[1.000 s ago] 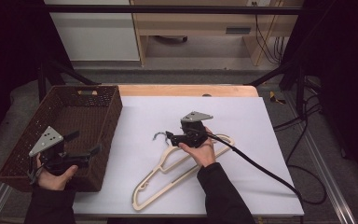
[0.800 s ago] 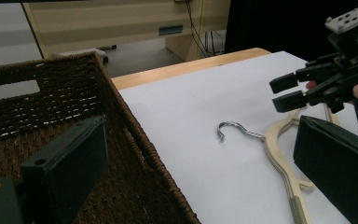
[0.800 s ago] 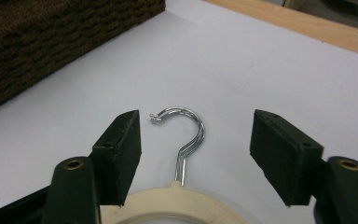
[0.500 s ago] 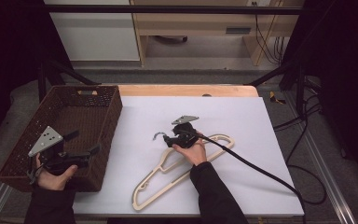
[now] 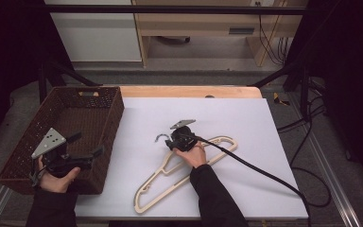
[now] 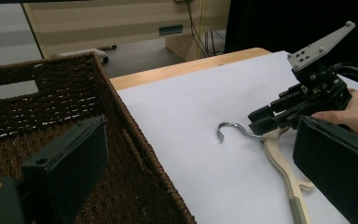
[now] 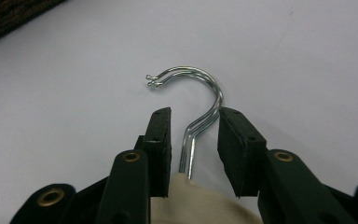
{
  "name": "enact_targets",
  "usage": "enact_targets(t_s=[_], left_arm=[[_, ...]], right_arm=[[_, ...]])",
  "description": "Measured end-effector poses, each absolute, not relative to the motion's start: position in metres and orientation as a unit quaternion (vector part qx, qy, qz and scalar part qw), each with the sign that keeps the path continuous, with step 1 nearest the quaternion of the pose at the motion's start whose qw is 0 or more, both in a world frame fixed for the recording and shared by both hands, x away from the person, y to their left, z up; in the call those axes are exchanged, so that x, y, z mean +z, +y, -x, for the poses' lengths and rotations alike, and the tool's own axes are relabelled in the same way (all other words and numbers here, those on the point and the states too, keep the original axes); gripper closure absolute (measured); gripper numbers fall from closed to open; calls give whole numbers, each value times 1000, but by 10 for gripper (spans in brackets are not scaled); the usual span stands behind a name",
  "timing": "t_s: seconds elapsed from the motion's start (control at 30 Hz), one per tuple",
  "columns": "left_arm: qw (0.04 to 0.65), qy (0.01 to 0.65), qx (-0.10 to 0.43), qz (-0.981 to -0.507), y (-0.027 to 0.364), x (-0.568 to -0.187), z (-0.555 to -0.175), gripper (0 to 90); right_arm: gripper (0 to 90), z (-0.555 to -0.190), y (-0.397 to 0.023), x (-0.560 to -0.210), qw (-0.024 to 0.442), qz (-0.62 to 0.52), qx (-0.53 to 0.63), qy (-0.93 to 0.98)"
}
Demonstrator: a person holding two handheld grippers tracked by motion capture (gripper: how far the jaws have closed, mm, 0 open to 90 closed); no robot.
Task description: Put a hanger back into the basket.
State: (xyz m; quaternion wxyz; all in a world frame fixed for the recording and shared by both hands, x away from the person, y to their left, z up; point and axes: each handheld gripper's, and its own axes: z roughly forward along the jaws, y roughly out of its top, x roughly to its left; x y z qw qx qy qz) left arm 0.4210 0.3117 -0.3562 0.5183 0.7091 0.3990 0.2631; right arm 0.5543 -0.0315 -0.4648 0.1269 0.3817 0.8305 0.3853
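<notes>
High view shows the right hand-held gripper (image 5: 172,142) just left of the frame's centre, lowered onto the neck of the hangers (image 5: 189,172), cream-coloured and stacked on the white desk (image 5: 246,118). From there the hangers run down and to the left toward the lower middle of the frame, and their metal hooks (image 5: 159,137) poke out just left of the jaws.

In the right gripper view the two hooks (image 7: 200,100) lie one on the other and rise between the two black pads (image 7: 161,140). The jaws have just been closing around the hook shanks, yet a gap still shows on the left side, while the right pad is at or very near the wire; I cannot tell whether it touches. The cream neck (image 7: 186,200) of the hanger sits low between the jaws at the bottom of that frame.

A brown woven basket (image 5: 97,101) stands at the left of the high view, its right wall just beside the white desk sheet; nothing can be made out inside it.

The left hand-held gripper (image 5: 87,151) hangs over the basket's lower right corner, jaws spread wide with nothing between them. The left hand (image 5: 56,177) grips it from below at lower left. The right hand (image 5: 194,153) lies over the hangers, its dark-sleeved forearm coming in from the bottom edge, and a black cable (image 5: 264,175) trails off to the lower right.
</notes>
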Motion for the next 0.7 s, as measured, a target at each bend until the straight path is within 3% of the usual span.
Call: enact_targets(t_s=[0.33, 0.7], left_arm=[[518, 399, 262, -709, 311, -357, -421, 32], [520, 395, 266, -709, 308, -354, -418, 36]], right_arm=[[853, -556, -24, -471, 110, -392, 365, 837], [879, -555, -26, -465, 108, -407, 373, 827]])
